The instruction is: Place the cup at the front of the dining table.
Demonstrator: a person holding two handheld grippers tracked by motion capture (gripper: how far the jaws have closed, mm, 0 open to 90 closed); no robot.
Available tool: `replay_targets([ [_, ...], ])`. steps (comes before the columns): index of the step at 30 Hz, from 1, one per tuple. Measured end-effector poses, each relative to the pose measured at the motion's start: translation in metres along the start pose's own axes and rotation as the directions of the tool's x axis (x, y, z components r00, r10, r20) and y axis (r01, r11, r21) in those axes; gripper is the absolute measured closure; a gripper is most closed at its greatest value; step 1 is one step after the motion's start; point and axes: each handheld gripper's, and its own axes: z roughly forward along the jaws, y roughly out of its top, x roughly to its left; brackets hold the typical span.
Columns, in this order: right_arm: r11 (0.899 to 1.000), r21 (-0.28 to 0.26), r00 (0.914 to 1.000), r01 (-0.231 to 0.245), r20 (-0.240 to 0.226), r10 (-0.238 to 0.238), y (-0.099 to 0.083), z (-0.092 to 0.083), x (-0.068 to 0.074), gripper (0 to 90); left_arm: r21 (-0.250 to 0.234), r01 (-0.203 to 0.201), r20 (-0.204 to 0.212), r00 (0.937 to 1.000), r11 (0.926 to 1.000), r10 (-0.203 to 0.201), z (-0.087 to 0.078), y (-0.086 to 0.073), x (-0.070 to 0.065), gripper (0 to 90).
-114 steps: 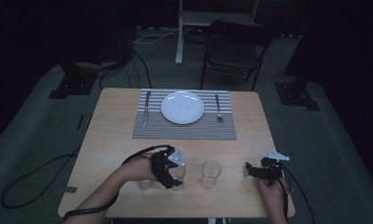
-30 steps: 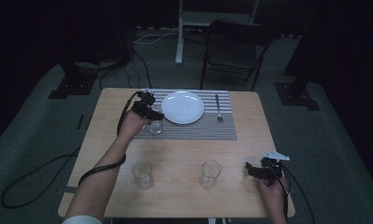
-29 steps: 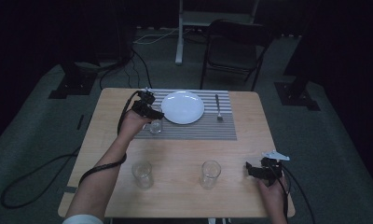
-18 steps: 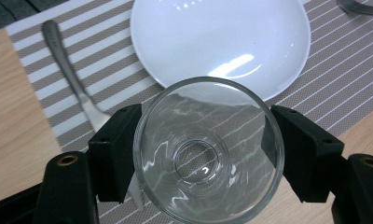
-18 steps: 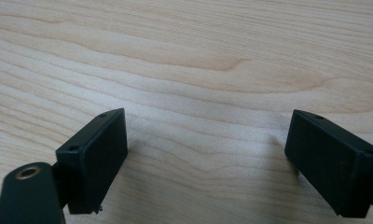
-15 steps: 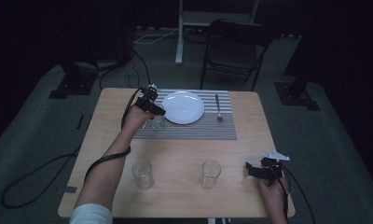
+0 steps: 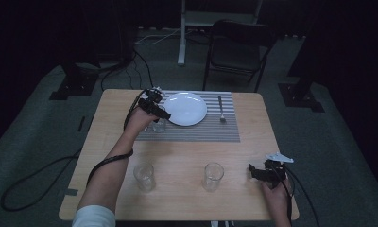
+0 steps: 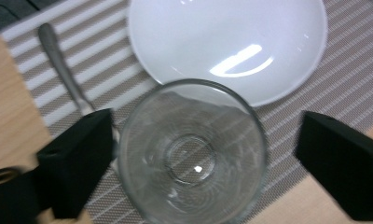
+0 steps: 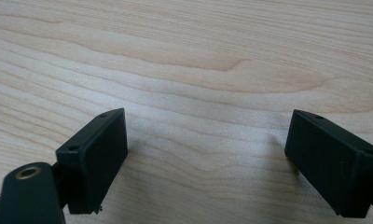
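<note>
Clear glass tumbler stands on the striped placemat, between the spread jaws of the left gripper. In the left gripper view one jaw lies just beside the rim and the other stands apart from it; whether the near jaw touches cannot be told. The white plate lies just beyond the tumbler, and a utensil handle runs along the mat beside the near jaw. The step in hand appears to be setting this tumbler at the plate's left. Done well, the jaws come away straight up without brushing the rim, since a sideways pull could tip the glass toward the plate. Open room is tight here: plate on one side, utensil on the other, mat edge close behind. Two more tumblers stand well apart on bare wood toward the near edge. The right gripper, its jaws spread on nothing, rests low on the table near the right near corner.
</note>
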Motion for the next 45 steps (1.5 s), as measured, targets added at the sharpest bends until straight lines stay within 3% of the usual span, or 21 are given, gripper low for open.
replay_targets([
  [4, 1.000, 0.000, 1.0000, 0.000, 0.000, 0.000, 0.000, 0.000, 0.000, 12.7, -0.011, 0.007, 0.000, 1.0000, 0.9999, -0.007, -0.002, -0.003, 0.000, 0.0],
  [10, 1.000, 0.000, 1.0000, 0.000, 0.000, 0.000, 0.000, 0.000, 0.000, 12.7, -0.085, 0.020, -0.013, 0.9997, 0.9961, -0.021, -0.006, -0.015, 0.002, 0.0],
  [11, 1.000, 0.000, 1.0000, -0.001, 0.000, 0.001, 0.000, 0.000, 0.000, 12.7, -0.090, 0.028, 0.002, 0.9996, 0.9956, -0.028, -0.006, -0.017, 0.003, 0.0],
  [15, 1.000, 0.000, 1.0000, 0.000, 0.000, 0.000, 0.000, 0.000, 0.000, 12.7, -0.092, 0.015, -0.026, 0.9995, 0.9957, -0.017, -0.008, -0.026, 0.004, 0.0],
  [19, 1.000, 0.000, 1.0000, 0.001, 0.000, -0.001, 0.000, 0.000, 0.000, 12.7, -0.075, 0.016, 0.012, 0.9998, 0.9970, -0.016, -0.010, -0.034, 0.006, 0.1],
  [21, 1.000, 0.000, 1.0000, 0.000, 0.000, 0.000, 0.000, 0.000, 0.000, 12.7, -0.079, 0.001, -0.005, 1.0000, 0.9968, -0.002, -0.010, -0.039, 0.006, 0.1],
  [27, 1.000, 0.000, 1.0000, 0.001, 0.000, -0.001, 0.000, 0.000, 0.000, 12.7, -0.077, 0.024, 0.044, 0.9988, 0.9967, -0.021, -0.014, -0.048, 0.005, 0.0],
  [33, 1.000, 0.000, 1.0000, 0.001, 0.000, -0.001, 0.000, 0.000, 0.000, 12.7, -0.097, 0.020, 0.034, 0.9993, 0.9951, -0.017, -0.021, -0.061, 0.007, 0.1],
  [36, 1.000, 0.000, 1.0000, 0.001, 0.000, -0.001, 0.000, 0.000, 0.000, 12.7, -0.107, 0.027, 0.054, 0.9983, 0.9939, -0.022, -0.025, -0.069, 0.010, 0.0],
  [40, 1.000, 0.000, 1.0000, 0.001, 0.000, -0.001, 0.000, 0.000, 0.000, 12.7, -0.114, 0.040, 0.006, 0.9992, 0.9927, -0.040, -0.030, -0.079, 0.014, 0.1],
  [45, 1.000, 0.000, 1.0000, 0.001, 0.000, -0.001, 0.000, 0.000, 0.000, 12.7, -0.110, 0.051, -0.006, 0.9986, 0.9926, -0.052, -0.033, -0.095, 0.016, 0.1],
])
